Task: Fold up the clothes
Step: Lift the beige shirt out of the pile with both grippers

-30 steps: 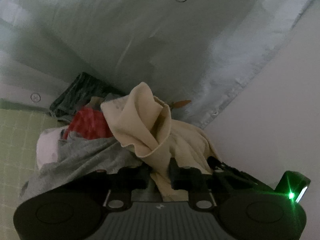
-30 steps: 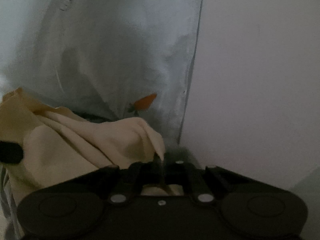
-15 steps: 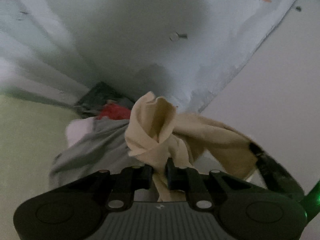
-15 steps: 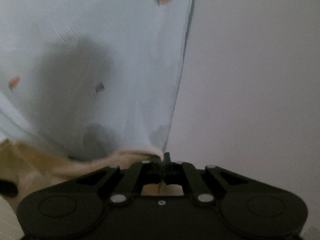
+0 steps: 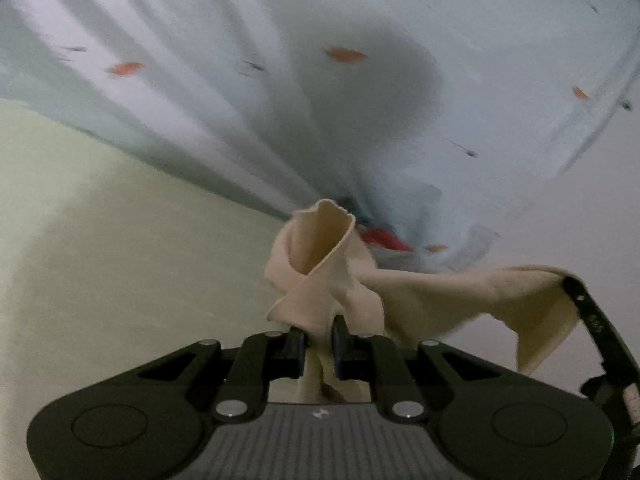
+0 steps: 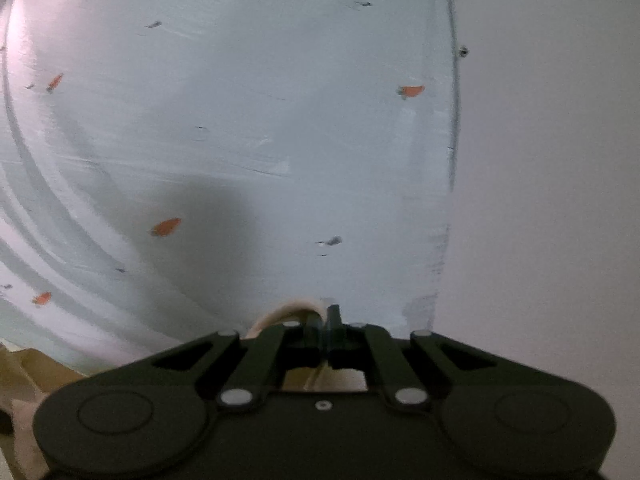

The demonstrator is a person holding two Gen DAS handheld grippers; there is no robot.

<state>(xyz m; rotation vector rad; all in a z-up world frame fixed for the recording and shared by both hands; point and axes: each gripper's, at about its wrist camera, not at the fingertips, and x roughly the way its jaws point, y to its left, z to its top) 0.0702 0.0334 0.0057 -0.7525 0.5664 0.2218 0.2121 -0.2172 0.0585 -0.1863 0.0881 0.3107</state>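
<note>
Now cream garment (image 5: 320, 264) bunched, stretched between left tool (image 5: 319, 338), right tool (image 6: 325, 322).

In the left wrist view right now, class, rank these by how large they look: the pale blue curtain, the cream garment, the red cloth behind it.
1. Pale blue curtain, the largest.
2. Cream garment, held by the left gripper; being near the camera enlarges it.
3. Red cloth, mostly hidden, so its true size is unsure.

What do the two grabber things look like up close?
Both are black. The left gripper has a wide rounded body with two round discs, silver rivets on slanted link arms, a grey ribbed panel with a small logo, and short blocky jaws. The right gripper matches, but its middle is plain black with a small screw.
</note>
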